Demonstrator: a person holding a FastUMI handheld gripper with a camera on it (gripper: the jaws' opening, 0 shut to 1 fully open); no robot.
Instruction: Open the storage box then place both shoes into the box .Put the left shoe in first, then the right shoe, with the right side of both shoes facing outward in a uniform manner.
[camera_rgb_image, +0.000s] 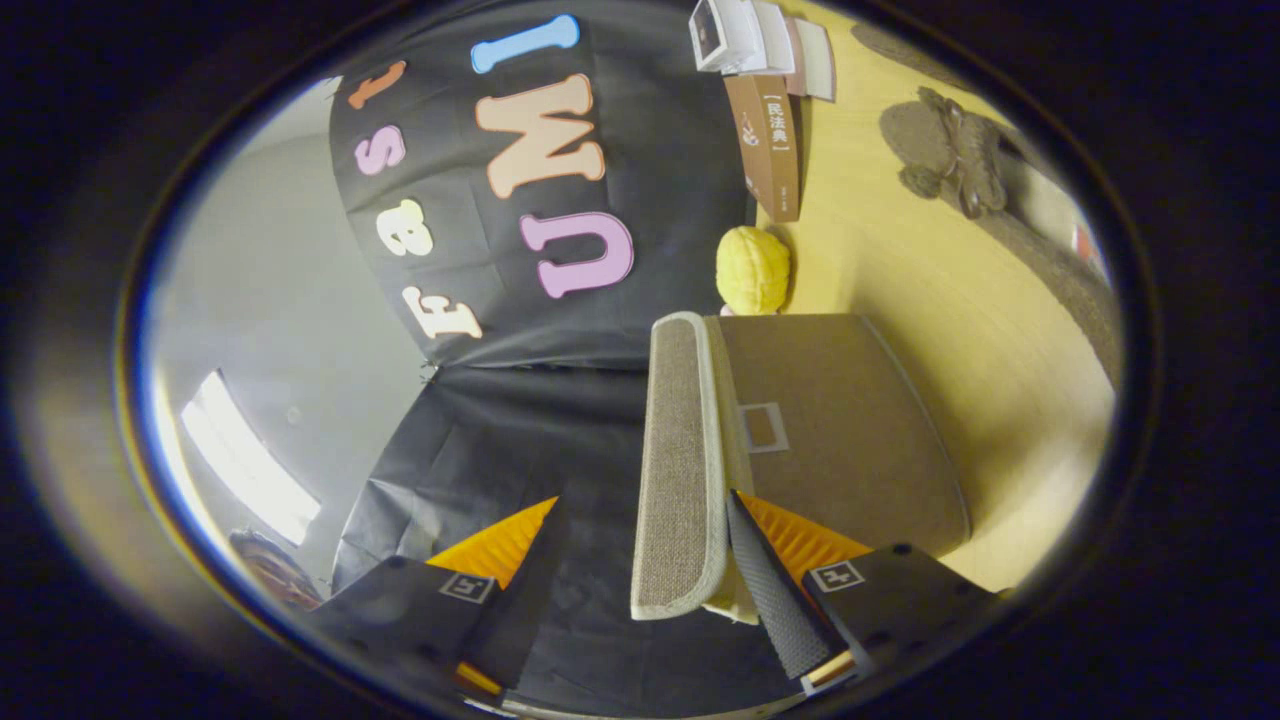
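Note:
The view is rolled sideways, so the wooden table (900, 280) runs up one side. The brown fabric storage box (850, 450) lies just ahead of my fingers. Its woven beige lid (680, 460), with a pale rim, stands a little apart from the box body, and a cream inner face shows in the gap. My gripper (645, 505) is open, with the lid's near edge between the fingers, closer to the right one. A grey textured tab (775, 590) lies along that finger's inner side. A pair of grey-brown shoes (950, 150) rests on the table far beyond the box.
A yellow knobbly ball (752, 268) sits right behind the box. Further back a brown book (772, 140) and a stack of white books (760, 35) stand against the black cloth wall. A grey mat (1060, 270) lies beside the shoes.

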